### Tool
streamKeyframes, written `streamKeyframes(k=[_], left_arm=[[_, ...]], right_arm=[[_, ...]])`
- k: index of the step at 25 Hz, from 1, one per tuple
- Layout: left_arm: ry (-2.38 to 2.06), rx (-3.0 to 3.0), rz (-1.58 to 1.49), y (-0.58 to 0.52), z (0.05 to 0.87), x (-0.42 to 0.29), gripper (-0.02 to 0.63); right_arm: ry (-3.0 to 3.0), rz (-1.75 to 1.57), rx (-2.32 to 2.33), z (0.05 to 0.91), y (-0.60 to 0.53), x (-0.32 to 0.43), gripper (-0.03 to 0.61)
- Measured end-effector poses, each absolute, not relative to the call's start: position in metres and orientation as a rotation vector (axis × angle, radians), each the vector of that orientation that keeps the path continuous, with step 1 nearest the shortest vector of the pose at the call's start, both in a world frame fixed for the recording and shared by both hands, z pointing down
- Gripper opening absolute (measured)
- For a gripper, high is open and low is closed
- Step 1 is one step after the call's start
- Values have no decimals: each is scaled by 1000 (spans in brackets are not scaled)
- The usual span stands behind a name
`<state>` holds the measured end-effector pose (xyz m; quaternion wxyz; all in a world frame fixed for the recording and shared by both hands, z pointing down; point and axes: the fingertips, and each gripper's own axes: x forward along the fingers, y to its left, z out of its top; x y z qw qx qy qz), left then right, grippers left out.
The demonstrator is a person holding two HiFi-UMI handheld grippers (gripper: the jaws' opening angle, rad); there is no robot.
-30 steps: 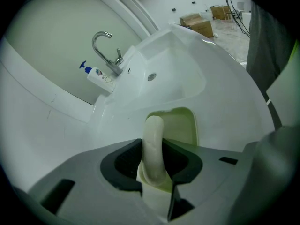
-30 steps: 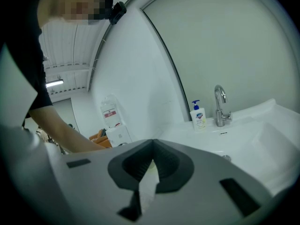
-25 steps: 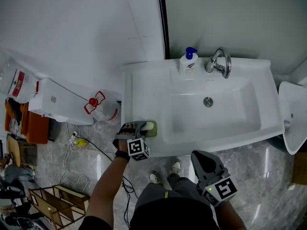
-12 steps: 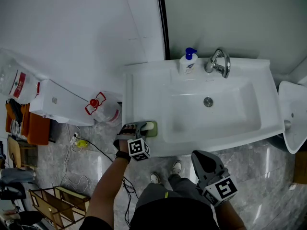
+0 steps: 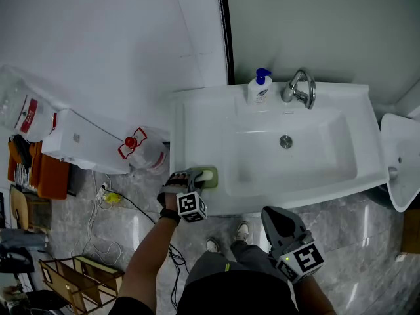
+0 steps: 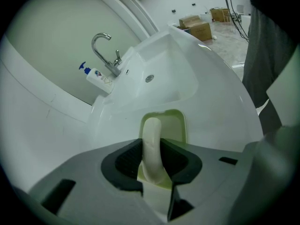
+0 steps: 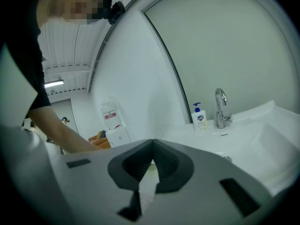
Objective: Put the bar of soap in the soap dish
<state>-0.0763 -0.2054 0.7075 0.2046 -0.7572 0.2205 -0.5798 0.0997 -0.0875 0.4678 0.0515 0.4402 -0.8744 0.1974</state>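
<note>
A pale cream bar of soap (image 6: 151, 125) stands on its narrow edge in the green soap dish (image 6: 174, 125), which sits on the front left corner of the white sink (image 5: 197, 120). My left gripper (image 6: 151, 143) is shut on the bar, one dark pad against each broad face. From the head view the soap (image 5: 206, 174) shows at the left gripper's (image 5: 197, 174) tip over the dish (image 5: 213, 181). The right gripper (image 5: 274, 214) hangs in front of the sink, away from it, jaws together and empty. In its own view the right gripper's (image 7: 152, 145) tips meet.
At the sink's back stand a chrome tap (image 5: 300, 87) and a pump bottle (image 5: 258, 87); the drain (image 5: 286, 142) lies mid-basin. A big water jug (image 5: 141, 151) and cables (image 5: 111, 195) are on the floor at left. A white fixture (image 5: 401, 156) stands right of the sink.
</note>
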Motion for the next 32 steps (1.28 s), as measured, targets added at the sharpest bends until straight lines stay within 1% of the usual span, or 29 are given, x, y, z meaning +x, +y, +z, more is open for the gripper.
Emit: streamKeyframes(k=[5,7,12,20,32], left_arm=[[591,-2133,-1632,-203,712,-77,129],[583,-2140,-1633,-202,713,-78,163],[582,-2163,-1625,-201,716,-78,166],[628,-2213,-1648,-205,714,-81,236],[643,-2232,-1640,-200,708,-80,247]], right_arm=[[-2655,600,1346,467,-83,97,11],[-2653,601,1352,465,-82,97,11],[-2647,602,1368,465,-77,97,11],[-2641,597,1392,462,-67,97,11],[-2631,589,1430,458,-49,102,11]])
